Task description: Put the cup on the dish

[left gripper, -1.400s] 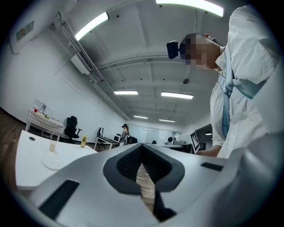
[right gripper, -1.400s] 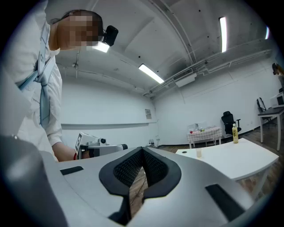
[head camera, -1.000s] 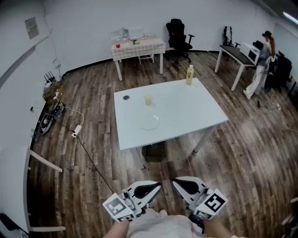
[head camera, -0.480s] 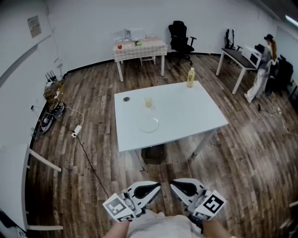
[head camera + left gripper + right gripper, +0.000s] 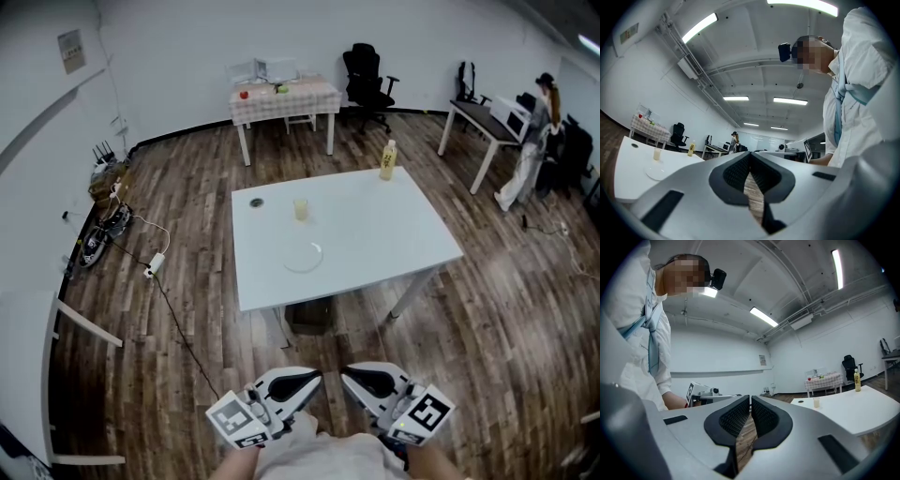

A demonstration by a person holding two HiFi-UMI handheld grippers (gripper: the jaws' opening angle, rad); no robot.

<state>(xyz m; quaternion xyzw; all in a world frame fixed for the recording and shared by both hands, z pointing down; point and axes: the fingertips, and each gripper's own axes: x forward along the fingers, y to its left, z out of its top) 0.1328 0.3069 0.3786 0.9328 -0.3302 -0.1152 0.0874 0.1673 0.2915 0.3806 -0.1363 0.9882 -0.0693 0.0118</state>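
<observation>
A small pale cup stands on the white table, left of its middle. A clear round dish lies nearer me, a short way in front of the cup. My left gripper and right gripper hang low and close to my body, well short of the table, tips turned toward each other. Both are shut with nothing between the jaws. The cup and dish show far off in the left gripper view, and the cup is tiny in the right gripper view.
A yellow bottle stands at the table's far right corner and a small dark disc at its far left. A dark box sits under the table. A cable trails across the wood floor on the left. A person stands at the far right.
The view has shifted slightly, and the table sits a touch lower and to the right in the picture. Both grippers stay shut and low by my body.
</observation>
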